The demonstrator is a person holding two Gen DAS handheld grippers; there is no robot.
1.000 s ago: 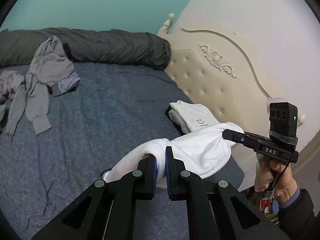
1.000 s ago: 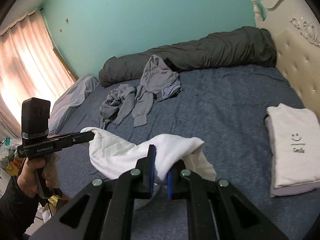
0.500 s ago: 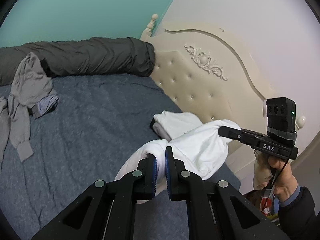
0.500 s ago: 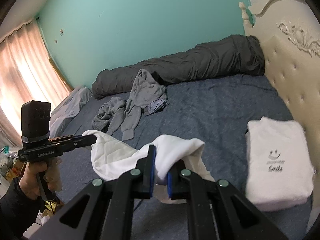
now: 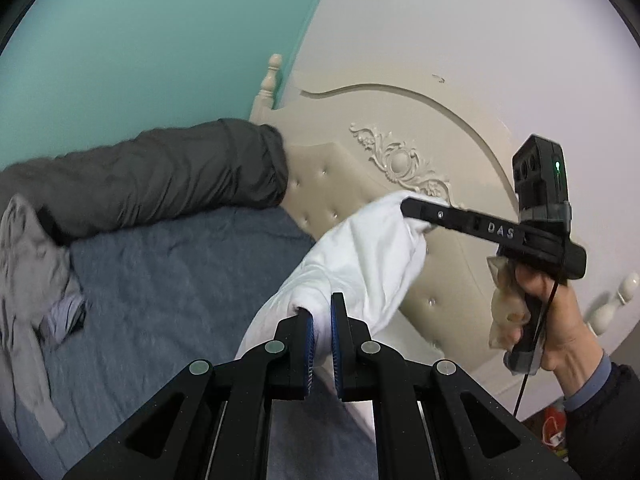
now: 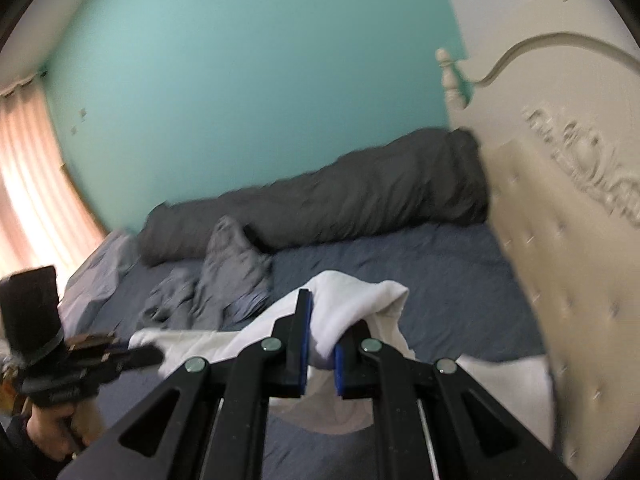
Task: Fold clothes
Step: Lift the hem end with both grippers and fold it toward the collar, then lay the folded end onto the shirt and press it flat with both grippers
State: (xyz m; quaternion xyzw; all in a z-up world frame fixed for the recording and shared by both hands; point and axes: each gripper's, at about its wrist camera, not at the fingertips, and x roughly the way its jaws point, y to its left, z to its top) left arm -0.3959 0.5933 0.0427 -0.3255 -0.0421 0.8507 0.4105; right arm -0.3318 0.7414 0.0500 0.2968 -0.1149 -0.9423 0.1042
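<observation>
In the left wrist view, a blue-grey bed with a finely wrinkled sheet is seen across the lower left. A long dark grey rolled duvet lies along its far edge under the teal wall, and crumpled grey clothes are heaped at the left edge of the frame. A cream headboard, tufted with buttons and carved with a scroll, fills the centre and right. The white garment, soft and bunched, is stretched in the air from the lower centre up to the right, and part of the headboard is hidden behind it. The left tongs are nearly closed, with a fold of the garment pinched between the blue pads. At the right, the right tongs are held in a hand in a dark sleeve, and the far end of the garment is clamped at their tip.

In the right wrist view, which is blurred, the same duvet, grey clothes and headboard are seen, with a pinkish curtain at the left edge. The white garment is gripped by the right tongs at the lower centre and runs to the left tongs at the lower left. A pale folded cloth lies at the lower right.
</observation>
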